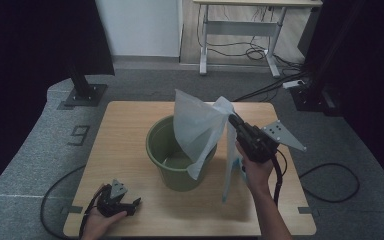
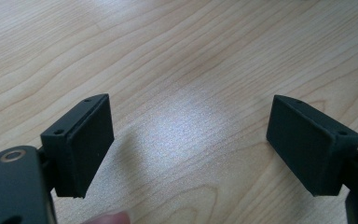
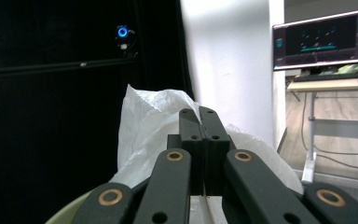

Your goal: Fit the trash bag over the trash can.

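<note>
Bag (image 1: 197,132), white plastic, hangs lengthwise down over the green bucket (image 1: 165,150) at centre frame, pinched in my right gripper (image 1: 231,119); my left gripper (image 2: 189,144) view shows jaws wide apart, empty.

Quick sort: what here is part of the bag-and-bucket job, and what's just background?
In the job:
white plastic bag, pinched by the right gripper
green bucket, beneath the bag
left gripper, open, resting on the table

Just around:
white desk behind
cables on the floor
monitor
</note>
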`<state>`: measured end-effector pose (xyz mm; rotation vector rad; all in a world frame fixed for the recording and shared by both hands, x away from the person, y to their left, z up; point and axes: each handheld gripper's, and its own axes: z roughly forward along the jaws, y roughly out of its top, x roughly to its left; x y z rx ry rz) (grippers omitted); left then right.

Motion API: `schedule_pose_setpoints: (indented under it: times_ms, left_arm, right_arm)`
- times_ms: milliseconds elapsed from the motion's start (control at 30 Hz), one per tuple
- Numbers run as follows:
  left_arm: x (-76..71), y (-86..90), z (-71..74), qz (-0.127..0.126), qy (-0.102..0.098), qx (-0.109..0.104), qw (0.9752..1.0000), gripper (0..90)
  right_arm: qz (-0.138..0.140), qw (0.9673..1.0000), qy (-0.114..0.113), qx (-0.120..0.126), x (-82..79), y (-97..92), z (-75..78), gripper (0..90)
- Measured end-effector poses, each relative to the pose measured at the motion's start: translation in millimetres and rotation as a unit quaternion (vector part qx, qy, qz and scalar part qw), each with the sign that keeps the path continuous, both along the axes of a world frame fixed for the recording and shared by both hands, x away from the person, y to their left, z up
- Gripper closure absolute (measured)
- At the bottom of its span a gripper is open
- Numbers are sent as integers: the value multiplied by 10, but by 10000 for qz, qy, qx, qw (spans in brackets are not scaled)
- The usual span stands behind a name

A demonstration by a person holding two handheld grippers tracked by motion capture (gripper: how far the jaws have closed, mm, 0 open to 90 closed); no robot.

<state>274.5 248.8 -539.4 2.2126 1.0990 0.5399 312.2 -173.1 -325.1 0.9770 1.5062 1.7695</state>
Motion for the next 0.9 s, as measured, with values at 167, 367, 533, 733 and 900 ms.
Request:
schedule_pose_setpoints:
  times_ms: [167, 367, 533, 733, 900]
  left_arm:
    - [-4, -4, 4, 17, -28, -19, 10000, 145]
    - [-6, -3, 14, 3, -29, -8, 10000, 145]
    - [-11, -5, 17, -6, -33, -14, 10000, 145]
    - [-9, -1, 22, -7, -40, -14, 10000, 145]
    - [-27, -12, 67, -11, -112, -42, 9999, 145]
  right_arm:
    - [94, 9997, -16, -212, -73, 80, -149, 888]
    - [131, 9989, 78, -452, -97, 175, -343, 888]
    - [116, 9979, 140, -621, -80, 244, -475, 888]
    - [110, 9969, 281, -726, -51, 266, -648, 888]
    - [123, 9963, 286, -805, -75, 309, -759, 888]
